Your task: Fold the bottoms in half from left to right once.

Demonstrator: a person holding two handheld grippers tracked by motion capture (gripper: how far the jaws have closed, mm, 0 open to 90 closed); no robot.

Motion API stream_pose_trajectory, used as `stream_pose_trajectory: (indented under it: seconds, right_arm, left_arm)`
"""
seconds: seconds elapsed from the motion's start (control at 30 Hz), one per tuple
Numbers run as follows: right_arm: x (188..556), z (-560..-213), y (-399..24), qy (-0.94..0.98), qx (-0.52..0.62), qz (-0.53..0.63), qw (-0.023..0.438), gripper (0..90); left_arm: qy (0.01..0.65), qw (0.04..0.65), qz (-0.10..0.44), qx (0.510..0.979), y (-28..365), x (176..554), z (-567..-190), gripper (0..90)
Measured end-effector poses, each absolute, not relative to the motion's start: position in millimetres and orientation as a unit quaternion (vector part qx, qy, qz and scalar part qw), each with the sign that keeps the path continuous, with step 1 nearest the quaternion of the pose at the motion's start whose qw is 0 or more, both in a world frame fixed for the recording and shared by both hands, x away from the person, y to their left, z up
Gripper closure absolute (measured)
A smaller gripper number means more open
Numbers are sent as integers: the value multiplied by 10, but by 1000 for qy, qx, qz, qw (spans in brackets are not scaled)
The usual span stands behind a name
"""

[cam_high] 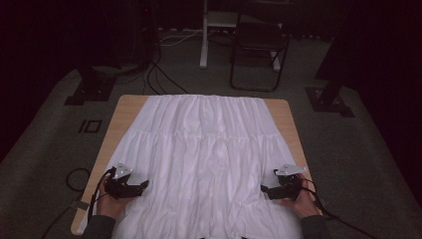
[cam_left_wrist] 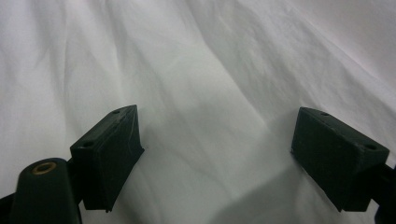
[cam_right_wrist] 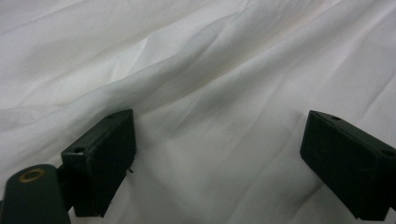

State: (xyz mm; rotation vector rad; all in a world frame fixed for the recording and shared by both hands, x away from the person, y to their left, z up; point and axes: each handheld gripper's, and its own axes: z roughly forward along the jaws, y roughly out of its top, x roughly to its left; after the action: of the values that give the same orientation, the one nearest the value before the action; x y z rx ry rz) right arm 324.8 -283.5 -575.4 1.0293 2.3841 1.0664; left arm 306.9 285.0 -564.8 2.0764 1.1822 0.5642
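High view shows a white cloth (cam_high: 204,159) spread flat over almost the whole wooden bench (cam_high: 124,107), with gathered pleats at the far edge and soft wrinkles running toward the person. Both forearms enter from the bottom edge, one at each side of the cloth, and each hand holds one claw low over the near part of the fabric. The left hand (cam_high: 112,201) sits at the left border of the cloth, near the edge of the bench, and its left claw (cam_high: 143,185) points inward to the middle of the cloth, lying nearly level. The right hand (cam_high: 301,201) is at the right border, and the right claw (cam_high: 264,190) also points inward, so the two claws face each other, well apart, with the wide middle of the cloth between them. From the left gripper view, the left claw (cam_left_wrist: 217,149) has its jaws standing wide, with plain wrinkled cloth (cam_left_wrist: 201,84) below and between them and nothing pinched. From the right gripper view, the right claw (cam_right_wrist: 219,158) is wide as well, its jaws over a long fold of the cloth (cam_right_wrist: 196,70), and the pads do not press on the fabric. A cable trails from each claw toward the person. Behind the bench, on the dark floor, stands a black chair (cam_high: 259,47).
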Motion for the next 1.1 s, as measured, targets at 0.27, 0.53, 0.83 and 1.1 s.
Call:
stream_pose_trajectory:
  seconds: [0.27,0.53,0.83,1.1]
  right_arm:
    - [3257,-5755,-2834,839,357,375,166,99]
    - [3248,-5755,-2830,837,362,374,168,101]
    - [3246,-5755,-2831,837,363,374,169,101]
    - [3247,-5755,-2832,837,363,374,169,101]
  left_arm:
    - [468,333,224,787,2830,3078,-5636,165]
    - [484,352,264,756,3017,2881,-5371,315]
    - [562,303,263,723,3544,2721,-5456,147]
    - [572,297,226,730,3606,2744,-5588,144]
